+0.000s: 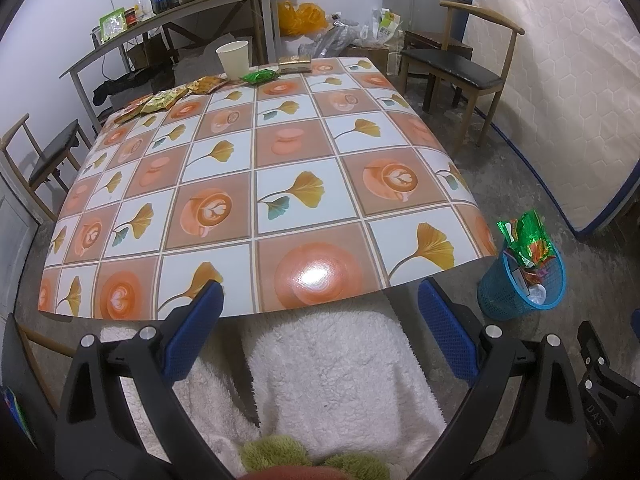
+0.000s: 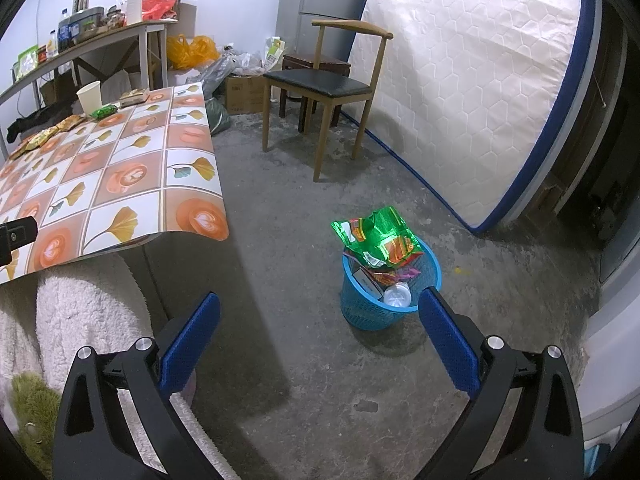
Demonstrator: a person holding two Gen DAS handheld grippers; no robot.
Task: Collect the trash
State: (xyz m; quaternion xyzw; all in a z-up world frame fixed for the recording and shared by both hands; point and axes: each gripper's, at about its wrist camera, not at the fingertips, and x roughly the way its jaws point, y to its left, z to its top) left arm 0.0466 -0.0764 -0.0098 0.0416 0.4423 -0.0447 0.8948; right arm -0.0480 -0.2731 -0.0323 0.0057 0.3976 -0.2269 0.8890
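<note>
A blue mesh trash basket [image 2: 362, 308] stands on the concrete floor, stuffed with a green foil wrapper [image 2: 374, 236] and other packets; the left wrist view shows this basket [image 1: 500, 300] right of the table. At the table's far edge lie a white paper cup [image 1: 233, 57], a green packet [image 1: 260, 76], a gold packet [image 1: 295, 64] and several yellow-orange snack packets [image 1: 168, 98]. My left gripper [image 1: 320, 312] is open and empty over the table's near edge. My right gripper [image 2: 319, 320] is open and empty above the floor, just left of the basket.
The table [image 1: 280, 216] carries a tile-pattern cloth. A person's white fleece lap [image 1: 328, 380] lies under the near edge. A wooden chair [image 2: 320, 84] and a leaning mattress [image 2: 472, 80] stand to the right. A cluttered shelf [image 1: 168, 16] and bags line the back wall.
</note>
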